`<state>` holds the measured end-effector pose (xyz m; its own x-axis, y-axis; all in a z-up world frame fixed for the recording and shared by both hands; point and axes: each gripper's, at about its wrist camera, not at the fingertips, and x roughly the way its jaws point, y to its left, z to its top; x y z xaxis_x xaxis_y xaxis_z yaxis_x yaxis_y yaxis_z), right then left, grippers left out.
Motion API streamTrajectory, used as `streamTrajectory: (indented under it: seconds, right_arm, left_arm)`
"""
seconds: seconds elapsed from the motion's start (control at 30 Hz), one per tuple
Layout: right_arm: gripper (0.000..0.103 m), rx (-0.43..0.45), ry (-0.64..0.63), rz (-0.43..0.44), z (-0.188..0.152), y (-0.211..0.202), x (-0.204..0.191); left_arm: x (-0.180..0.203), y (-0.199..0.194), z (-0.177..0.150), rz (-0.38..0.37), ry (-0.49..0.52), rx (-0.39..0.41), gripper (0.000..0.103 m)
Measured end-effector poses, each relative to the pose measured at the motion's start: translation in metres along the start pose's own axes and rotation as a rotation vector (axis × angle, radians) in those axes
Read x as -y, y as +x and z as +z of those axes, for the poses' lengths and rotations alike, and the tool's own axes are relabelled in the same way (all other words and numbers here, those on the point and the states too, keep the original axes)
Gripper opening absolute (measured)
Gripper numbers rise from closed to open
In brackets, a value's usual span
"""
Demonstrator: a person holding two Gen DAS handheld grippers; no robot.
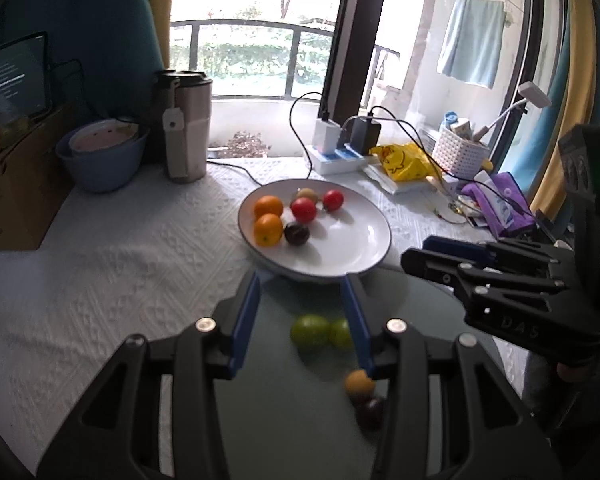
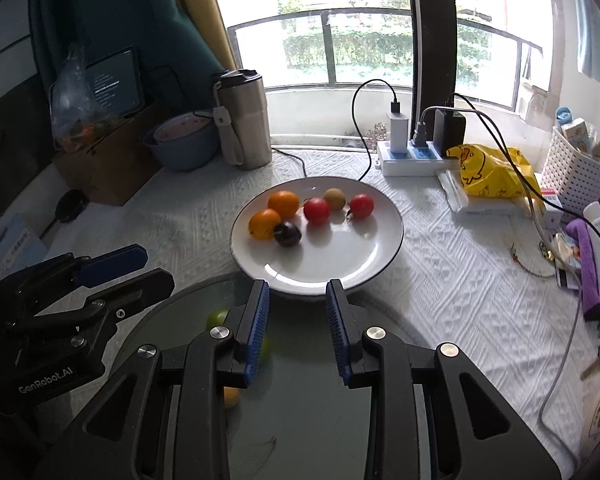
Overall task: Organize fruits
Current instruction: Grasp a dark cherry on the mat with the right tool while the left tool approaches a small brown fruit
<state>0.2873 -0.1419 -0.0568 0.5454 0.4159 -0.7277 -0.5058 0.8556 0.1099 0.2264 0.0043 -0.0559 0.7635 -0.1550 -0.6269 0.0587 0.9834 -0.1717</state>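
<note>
A white plate (image 1: 340, 248) (image 2: 340, 256) holds two oranges (image 1: 268, 218), two red tomatoes (image 1: 304, 210), a dark plum (image 1: 297, 233) and a tan fruit (image 2: 335, 198). In front of it lies a round grey-green tray (image 1: 292, 400) (image 2: 300, 400) with two green fruits (image 1: 310, 330), a yellow fruit (image 1: 358, 384) and a dark fruit (image 1: 370, 412). My left gripper (image 1: 300, 280) hangs open over the tray's far edge, nothing between its fingers. My right gripper (image 2: 298, 286) hovers beside it with a narrow empty gap between its blue pads.
Behind the plate stand a steel tumbler (image 1: 186, 128), a blue bowl (image 1: 100, 160) and a power strip (image 2: 412, 158) with cables. A yellow bag (image 2: 488, 178), a white basket (image 2: 572, 172) and purple cloth (image 2: 596, 276) crowd the right side. A cardboard box (image 2: 108, 160) sits at the left.
</note>
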Motion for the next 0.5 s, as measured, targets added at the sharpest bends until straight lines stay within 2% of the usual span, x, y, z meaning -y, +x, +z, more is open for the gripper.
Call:
streamTrajectory:
  seconds: [0.37,0.5]
  right_arm:
    - [0.034,-0.047,-0.006,0.004,-0.037,-0.005,-0.023]
    - [0.044,-0.092,-0.009,0.032,-0.05,0.002,-0.03]
  left_arm:
    - [-0.009,-0.021,-0.039,0.015,-0.027,-0.008,0.044]
    - [-0.015,-0.023,-0.053,0.025,-0.04,-0.019,0.044]
